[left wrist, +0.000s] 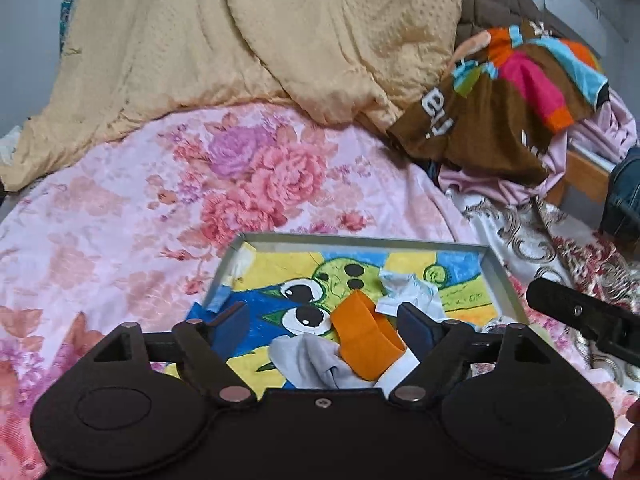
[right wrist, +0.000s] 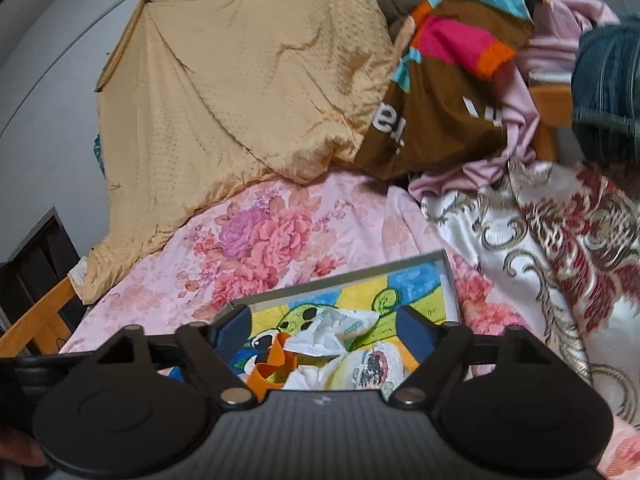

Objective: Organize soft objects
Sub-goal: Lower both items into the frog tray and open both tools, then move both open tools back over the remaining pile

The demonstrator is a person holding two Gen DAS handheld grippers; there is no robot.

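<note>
A shallow tray [left wrist: 498,280] with a bright cartoon picture lies on the floral bed. In it lie an orange cloth band [left wrist: 366,340], a grey cloth [left wrist: 308,360] and a crumpled white piece [left wrist: 408,292]. My left gripper [left wrist: 320,320] is open just above the near end of the tray, over the orange band and grey cloth. My right gripper [right wrist: 318,326] is open over the same tray [right wrist: 450,280], above the white piece [right wrist: 332,330], a patterned white cloth [right wrist: 368,366] and the orange band [right wrist: 266,372]. The right gripper's body [left wrist: 588,320] shows at the left view's right edge.
A tan quilt [left wrist: 240,48] is heaped at the back of the bed. A brown multicoloured blanket [left wrist: 500,100] and pink cloth [left wrist: 600,136] are piled at the back right. A white and red ornate cover [right wrist: 560,248] lies to the right. Wooden bed frame [right wrist: 36,316] at left.
</note>
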